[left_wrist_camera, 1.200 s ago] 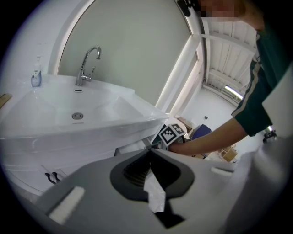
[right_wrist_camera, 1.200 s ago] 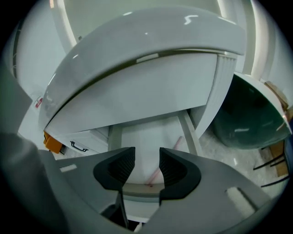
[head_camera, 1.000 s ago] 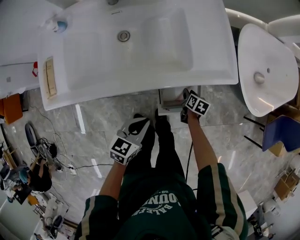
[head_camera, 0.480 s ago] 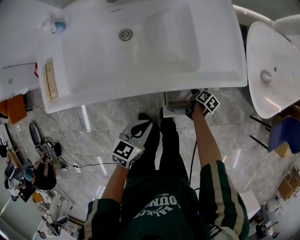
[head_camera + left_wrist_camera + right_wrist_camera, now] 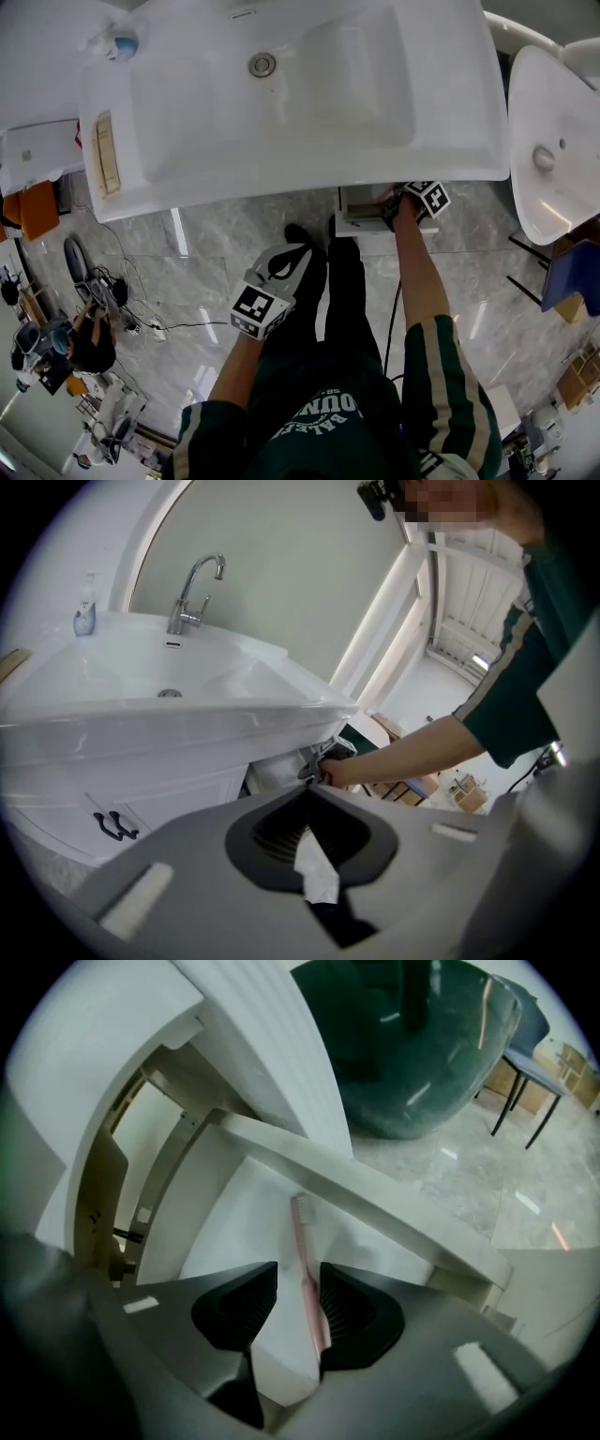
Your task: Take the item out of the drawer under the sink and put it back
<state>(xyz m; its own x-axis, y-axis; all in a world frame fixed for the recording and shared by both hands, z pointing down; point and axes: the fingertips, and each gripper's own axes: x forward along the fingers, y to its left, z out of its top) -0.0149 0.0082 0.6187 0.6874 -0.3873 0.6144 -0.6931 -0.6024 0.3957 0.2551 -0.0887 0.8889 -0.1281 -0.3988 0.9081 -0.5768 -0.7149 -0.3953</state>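
A pink toothbrush (image 5: 305,1260) lies on the white floor of the open drawer (image 5: 234,1232) under the sink (image 5: 281,187). My right gripper (image 5: 298,1271) is open inside the drawer, its jaws on either side of the handle, which runs close along the right jaw. In the head view the right gripper (image 5: 396,202) reaches under the sink's front edge into the drawer (image 5: 361,199). My left gripper (image 5: 296,253) hangs low over the person's leg, jaws shut tip to tip (image 5: 305,791). The left gripper view also shows the right gripper (image 5: 319,766) at the drawer.
A second white basin (image 5: 553,141) stands at the right, a blue chair (image 5: 577,277) below it. A soap bottle (image 5: 122,42) sits on the sink's far left corner, near the faucet (image 5: 192,588). Cables (image 5: 103,291) lie on the marble floor at left. A dark green tub (image 5: 422,1044) stands beyond the drawer.
The right gripper has pushed farther forward, under the sink's edge and into the drawer. The left gripper has stayed low over the leg, still shut.
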